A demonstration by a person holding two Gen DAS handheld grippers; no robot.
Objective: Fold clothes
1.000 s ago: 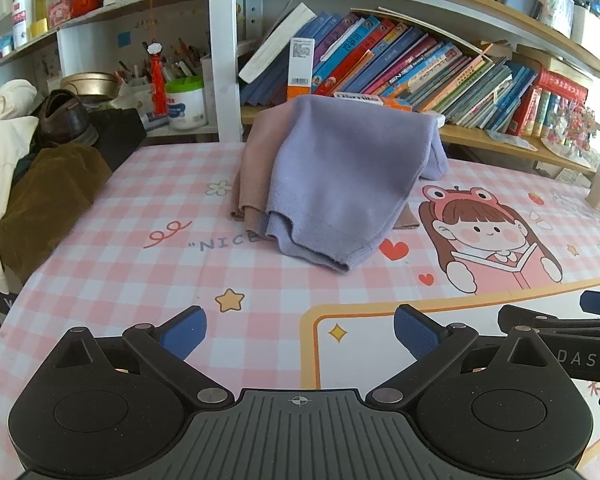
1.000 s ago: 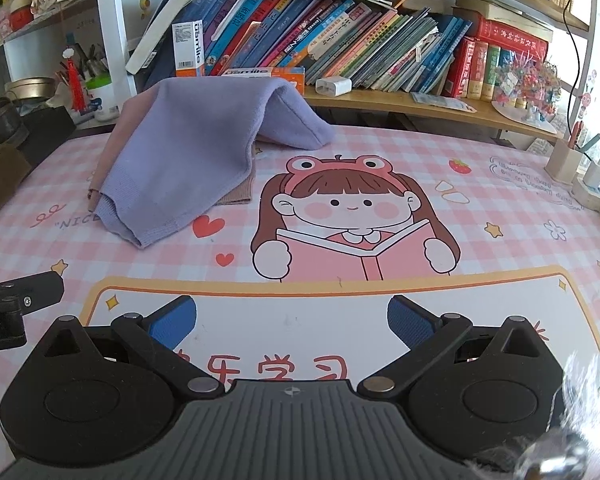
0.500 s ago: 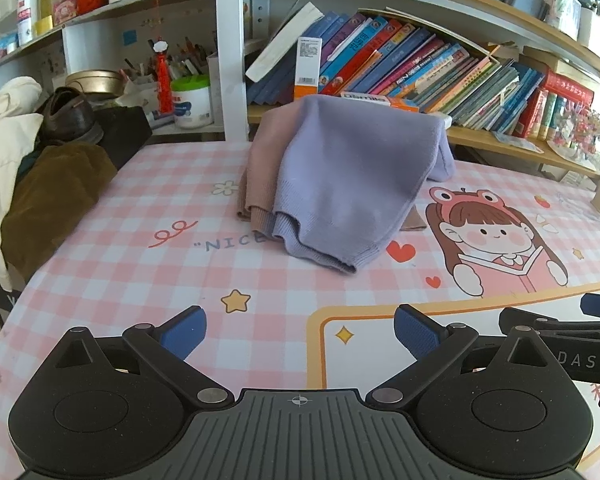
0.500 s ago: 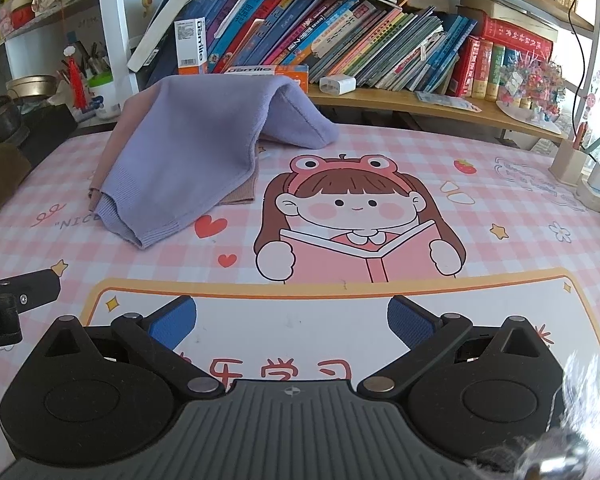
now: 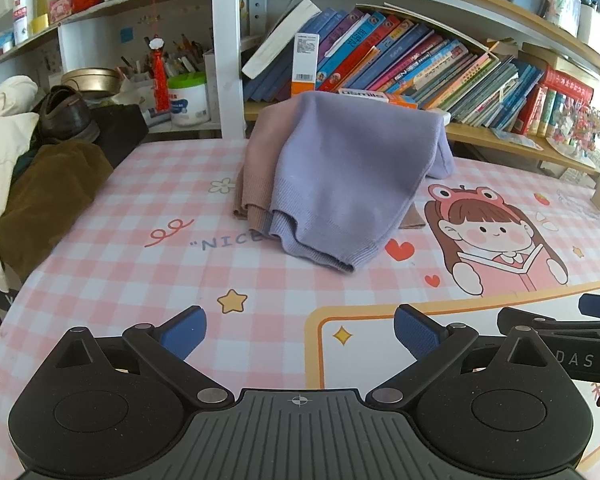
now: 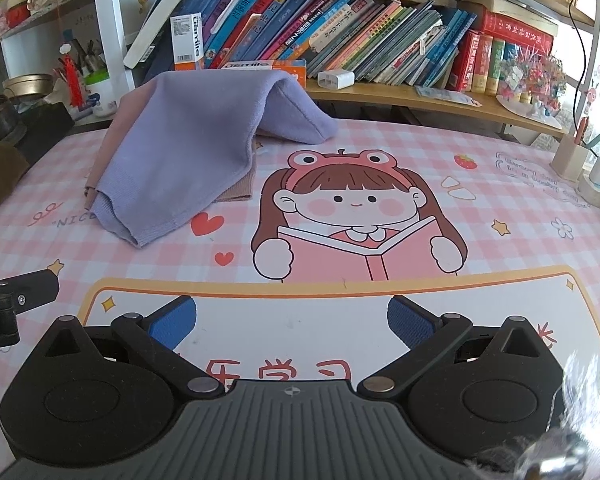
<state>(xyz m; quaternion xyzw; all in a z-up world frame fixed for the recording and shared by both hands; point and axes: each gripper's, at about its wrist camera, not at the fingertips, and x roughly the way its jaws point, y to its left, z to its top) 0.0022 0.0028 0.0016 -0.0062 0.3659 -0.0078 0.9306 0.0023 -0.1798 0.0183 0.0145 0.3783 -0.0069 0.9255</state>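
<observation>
Haven't started folding yet. Both my left fingers (image 5: 300, 330) and right fingers (image 6: 292, 320) are spread apart, holding nothing. The purple sweater (image 5: 352, 184) sits mid-frame on the bench (image 5: 112, 272), draped over a pink one (image 5: 258, 164). Next I reach forward and grab its hem.

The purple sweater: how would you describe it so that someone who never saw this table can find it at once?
Start from the pink checked table mat with the cartoon girl reading a book. To the left of her, toward the bookshelf, lies a pile of knitwear. The purple sweater is the top piece, draped in a hump over a dusty-pink garment that shows only at the edges.
</observation>
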